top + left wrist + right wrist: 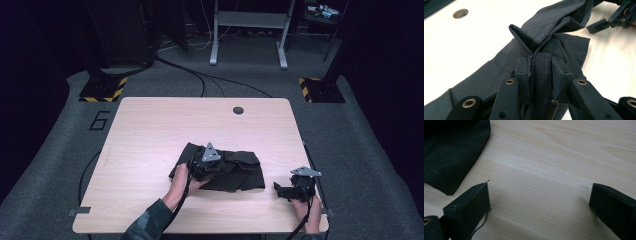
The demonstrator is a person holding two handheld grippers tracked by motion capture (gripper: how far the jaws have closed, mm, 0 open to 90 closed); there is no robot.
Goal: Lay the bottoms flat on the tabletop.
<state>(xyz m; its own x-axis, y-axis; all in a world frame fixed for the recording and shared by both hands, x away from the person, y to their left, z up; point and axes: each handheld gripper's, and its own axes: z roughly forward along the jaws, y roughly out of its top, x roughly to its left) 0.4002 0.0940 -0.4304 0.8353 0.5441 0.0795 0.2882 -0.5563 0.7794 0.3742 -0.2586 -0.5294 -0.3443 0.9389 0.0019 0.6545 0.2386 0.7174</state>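
— Where's the cloth?

— The dark garment (225,170) lies crumpled on the table (150,135), a little toward five o'clock from its middle. My left gripper (540,72) is clenched on a thick stitched fold of it; in the left gripper view the fabric is pinched between both jaws and rises in a peak just beyond them.

— And what can't you make out?

— What kind of garment it is. From the high view it is a black heap with my left gripper (207,162) on top of its nine o'clock half, so the pinch itself is covered there. My left hand (180,185) and camouflage sleeve (147,222) are cut off at six o'clock.

— Your other tongs?

— My right gripper (539,202) is released, jaws wide apart over bare wood, with the garment's corner (449,157) at ten o'clock, near but apart. In the high view it (287,190) sits near the table's four o'clock edge.

— The surroundings?

— Pale wood table with a round hole (238,110) at its twelve o'clock side. Grey carpet (370,165) around it, cables (200,80) trailing across, a grey desk frame (250,30) at twelve o'clock, hazard-striped bases (102,90) on both sides, a "6" mark (99,121) at ten o'clock. The left gripper view catches the right gripper (614,20) at one o'clock
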